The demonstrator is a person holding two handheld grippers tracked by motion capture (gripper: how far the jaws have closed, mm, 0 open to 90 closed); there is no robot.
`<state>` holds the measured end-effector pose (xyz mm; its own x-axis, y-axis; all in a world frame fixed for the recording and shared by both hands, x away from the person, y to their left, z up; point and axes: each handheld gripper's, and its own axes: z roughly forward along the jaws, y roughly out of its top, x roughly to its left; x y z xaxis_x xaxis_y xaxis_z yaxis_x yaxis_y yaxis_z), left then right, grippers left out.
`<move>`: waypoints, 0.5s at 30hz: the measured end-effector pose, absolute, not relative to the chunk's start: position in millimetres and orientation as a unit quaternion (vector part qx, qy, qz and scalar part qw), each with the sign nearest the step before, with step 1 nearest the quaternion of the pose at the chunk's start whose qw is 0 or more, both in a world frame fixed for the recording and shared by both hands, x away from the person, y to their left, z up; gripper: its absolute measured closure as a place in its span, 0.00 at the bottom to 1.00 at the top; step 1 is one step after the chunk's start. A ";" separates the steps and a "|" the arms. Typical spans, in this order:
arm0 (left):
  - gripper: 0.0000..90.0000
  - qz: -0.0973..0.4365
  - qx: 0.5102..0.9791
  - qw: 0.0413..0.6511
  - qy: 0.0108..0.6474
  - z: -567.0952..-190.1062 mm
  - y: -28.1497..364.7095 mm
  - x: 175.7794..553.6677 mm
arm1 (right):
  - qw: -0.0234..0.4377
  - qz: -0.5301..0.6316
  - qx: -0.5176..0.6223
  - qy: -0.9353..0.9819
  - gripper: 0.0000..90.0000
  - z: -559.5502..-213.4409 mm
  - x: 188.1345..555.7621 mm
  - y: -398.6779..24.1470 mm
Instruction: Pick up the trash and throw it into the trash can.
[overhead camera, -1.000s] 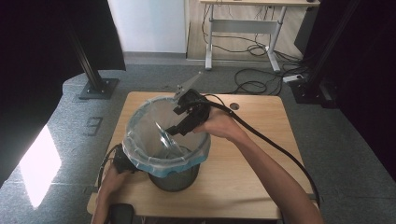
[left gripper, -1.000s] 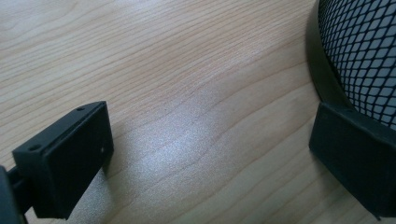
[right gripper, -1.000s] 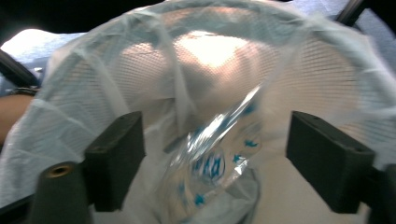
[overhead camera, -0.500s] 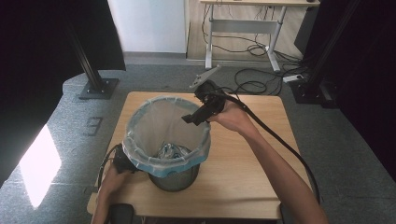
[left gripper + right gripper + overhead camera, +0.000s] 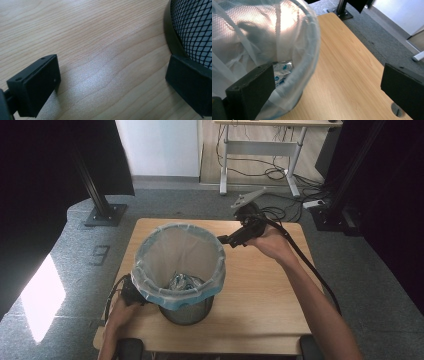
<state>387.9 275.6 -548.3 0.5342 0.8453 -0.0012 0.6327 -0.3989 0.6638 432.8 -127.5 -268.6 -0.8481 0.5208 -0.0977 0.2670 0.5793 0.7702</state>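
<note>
**Right claw raised beside the lined bin**

The right hand [image 5: 270,242] held the right claw [image 5: 226,240] above the desk [image 5: 260,285], just beside the bin's rim, its jaws wide apart and empty. The left claw [image 5: 112,82] lay low on the desk, also open, one jaw close to the bin's mesh wall. The mesh bin [image 5: 187,312] stood near the desk's front left, lined with a pale bag [image 5: 175,250], a crumpled wrapper [image 5: 181,281] at its bottom.

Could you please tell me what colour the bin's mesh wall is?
Black: the bin's mesh wall is an open diamond-pattern lattice, clearest in the left gripper view.
</note>
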 end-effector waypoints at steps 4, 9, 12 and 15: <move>0.00 0.171 0.819 0.311 0.451 -548.3 275.6 387.9 | 0.167 0.404 0.236 0.868 0.00 -269.4 432.8 -144.3; 0.00 0.171 0.819 0.311 0.451 -548.3 275.6 387.9 | 0.176 0.402 0.255 0.862 0.00 -273.2 433.5 -165.4; 0.00 0.171 0.818 0.311 0.452 -548.3 275.5 387.8 | 0.180 0.401 0.267 0.858 0.00 -277.3 433.6 -177.6; 0.00 0.171 0.818 0.311 0.452 -548.3 275.4 387.8 | 0.187 0.398 0.277 0.854 0.00 -281.9 433.4 -189.8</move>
<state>387.8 275.4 -548.3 0.5321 0.8467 -0.0016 0.6336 -0.3969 0.6641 433.4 -189.8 -281.9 -0.7763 0.6226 -0.0982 0.3255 0.5294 0.7835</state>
